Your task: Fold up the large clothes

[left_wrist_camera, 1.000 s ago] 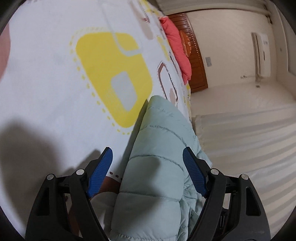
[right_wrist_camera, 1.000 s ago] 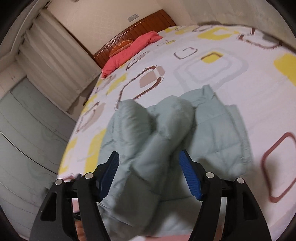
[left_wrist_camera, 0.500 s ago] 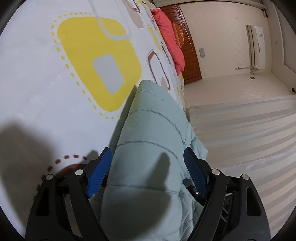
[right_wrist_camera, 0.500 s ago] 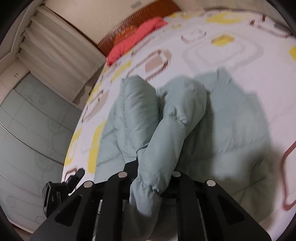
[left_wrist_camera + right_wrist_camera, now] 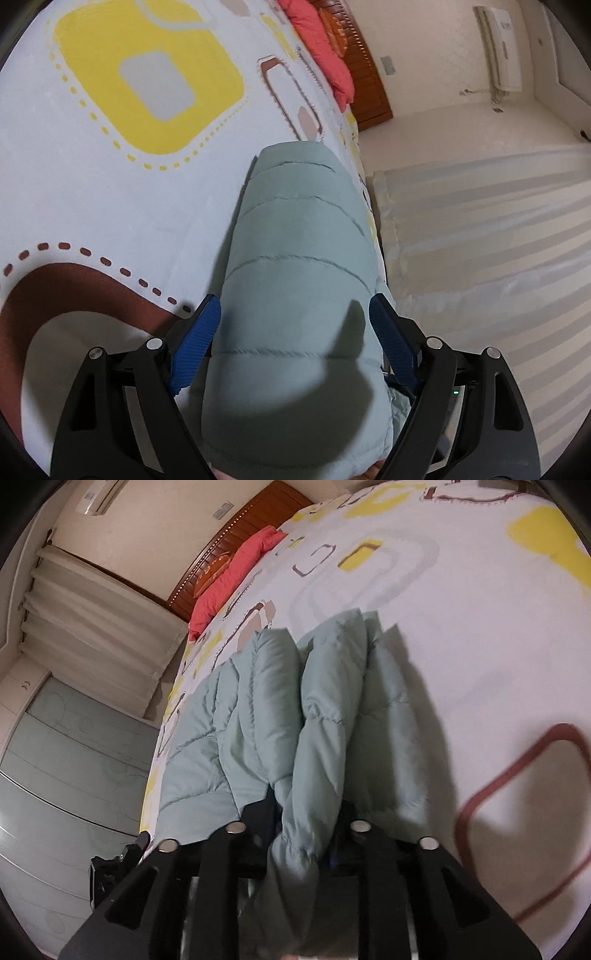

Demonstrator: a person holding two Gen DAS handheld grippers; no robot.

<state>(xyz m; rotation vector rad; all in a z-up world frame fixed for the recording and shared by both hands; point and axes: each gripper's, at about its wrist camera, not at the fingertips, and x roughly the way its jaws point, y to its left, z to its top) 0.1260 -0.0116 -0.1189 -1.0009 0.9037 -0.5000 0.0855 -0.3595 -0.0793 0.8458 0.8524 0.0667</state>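
Pale mint quilting fills both of my views: the puffer jacket (image 5: pixel 258 716) lies on the patterned bedspread (image 5: pixel 461 627), close to the edge of the bed that faces the curtains (image 5: pixel 480 229), with the red pillow (image 5: pixel 236 576) and wooden headboard (image 5: pixel 240 531) well beyond it.

My right gripper (image 5: pixel 303 834) is clenched on a sleeve (image 5: pixel 321 731) near its gathered cuff — the jaws are drawn in tight and the cuff spills out behind them. My left gripper (image 5: pixel 295 328) is spread wide, its blue pads (image 5: pixel 195 343) either side of a quilted band of the jacket with a gap visible on each side, so I judge it is straddling the fabric, not yet holding it.

As I read it, the step in hand is laying this sleeve across the body. To do that well I would keep the right grip firm and carry the sleeve low and flat, so the padding doesn't balloon or drag the panels underneath out of line. I'd want the left jaws either to close on the hem edge or to press down as an anchor — otherwise the slippery shell may slide across the bedspread as I pull. The jacket sits near the bed's edge, so I'd steer any pull inward, toward the middle of the mattress.
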